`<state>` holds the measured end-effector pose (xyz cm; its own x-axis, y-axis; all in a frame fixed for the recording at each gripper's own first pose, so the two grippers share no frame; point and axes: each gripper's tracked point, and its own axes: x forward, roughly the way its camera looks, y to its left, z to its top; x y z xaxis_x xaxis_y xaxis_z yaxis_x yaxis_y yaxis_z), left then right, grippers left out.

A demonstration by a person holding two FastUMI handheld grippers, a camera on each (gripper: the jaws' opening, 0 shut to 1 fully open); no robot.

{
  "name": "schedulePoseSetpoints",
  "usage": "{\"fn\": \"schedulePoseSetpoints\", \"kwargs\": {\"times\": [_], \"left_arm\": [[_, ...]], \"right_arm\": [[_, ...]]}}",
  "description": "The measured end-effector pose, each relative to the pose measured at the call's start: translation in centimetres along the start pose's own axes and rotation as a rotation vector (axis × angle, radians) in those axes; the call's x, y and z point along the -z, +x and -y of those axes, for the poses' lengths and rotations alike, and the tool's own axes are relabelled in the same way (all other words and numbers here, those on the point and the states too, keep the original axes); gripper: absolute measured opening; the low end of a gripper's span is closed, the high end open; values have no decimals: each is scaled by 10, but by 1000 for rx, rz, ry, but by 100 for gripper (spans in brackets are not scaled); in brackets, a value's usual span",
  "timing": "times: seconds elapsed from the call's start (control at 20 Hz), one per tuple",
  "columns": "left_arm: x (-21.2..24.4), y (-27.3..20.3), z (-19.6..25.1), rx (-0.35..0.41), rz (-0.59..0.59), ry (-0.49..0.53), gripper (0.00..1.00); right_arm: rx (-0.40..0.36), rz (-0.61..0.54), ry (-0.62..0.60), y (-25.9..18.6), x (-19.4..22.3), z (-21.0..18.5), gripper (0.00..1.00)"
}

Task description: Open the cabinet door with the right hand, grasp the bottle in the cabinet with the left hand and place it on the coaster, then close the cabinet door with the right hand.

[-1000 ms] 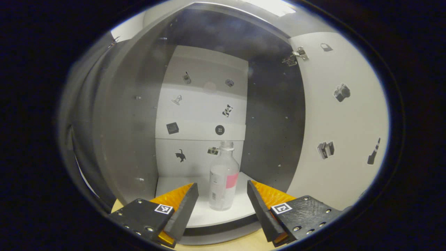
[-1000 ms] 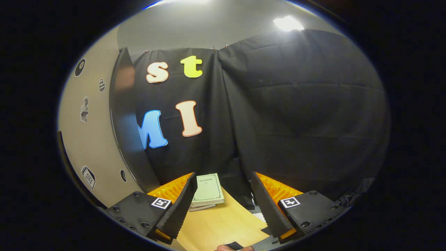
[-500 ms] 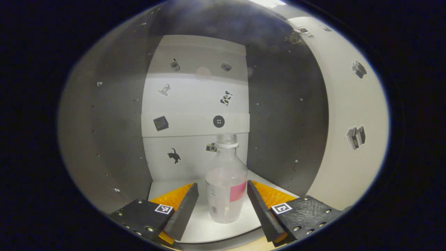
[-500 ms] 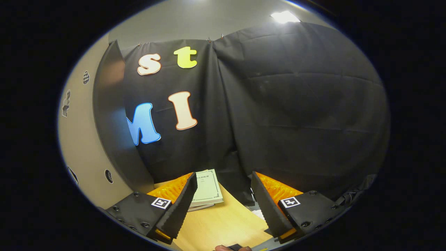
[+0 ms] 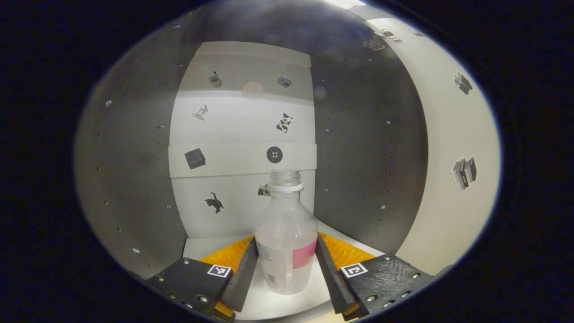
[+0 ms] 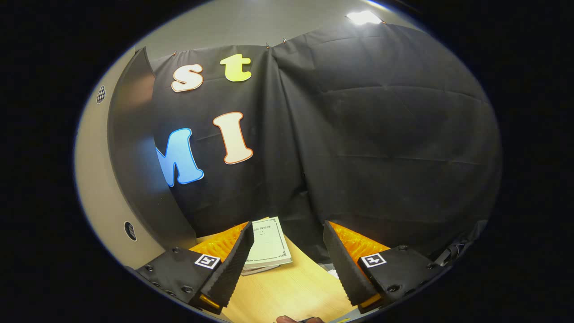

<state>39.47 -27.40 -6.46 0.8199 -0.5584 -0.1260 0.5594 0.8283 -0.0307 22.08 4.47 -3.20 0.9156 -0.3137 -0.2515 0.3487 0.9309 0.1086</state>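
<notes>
Left gripper view: close, facing into the cabinet (image 5: 134, 179).
Right gripper view: faces the cloth wall (image 6: 381, 134) over the table (image 6: 287, 291).

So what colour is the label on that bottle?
White with a pink patch, on the clear bottle; the left gripper view shows it best.

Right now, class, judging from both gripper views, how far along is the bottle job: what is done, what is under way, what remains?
Done: the cabinet door stands open. Under way: the left gripper has both fingers against the bottle, which stands on the cabinet floor, not yet lifted. The right gripper hangs open over the table. Left: carry the bottle to the coaster, then close the door.
</notes>
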Motion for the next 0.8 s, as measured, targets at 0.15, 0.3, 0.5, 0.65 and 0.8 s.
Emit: {"fn": "schedulePoseSetpoints", "kwargs": {"times": [0.15, 0.3, 0.5, 0.65, 0.8], "left_arm": [[-5, -7, 4, 21, 11, -18, 74], [-16, -29, 8, 34, 33, 1, 75], [-31, -69, 16, 41, 64, 17, 72], [-38, -107, 16, 30, 92, 33, 73], [-38, -146, 7, 17, 107, 49, 72]], "right_arm": [[-1, -5, -3, -1, 4, -1, 98], [-4, -8, 9, -3, 6, -3, 98], [-19, -1, 35, -13, 5, -6, 98], [-27, 3, 6, -24, 7, -9, 98], [-19, 0, -15, -35, 10, -10, 98]]}}
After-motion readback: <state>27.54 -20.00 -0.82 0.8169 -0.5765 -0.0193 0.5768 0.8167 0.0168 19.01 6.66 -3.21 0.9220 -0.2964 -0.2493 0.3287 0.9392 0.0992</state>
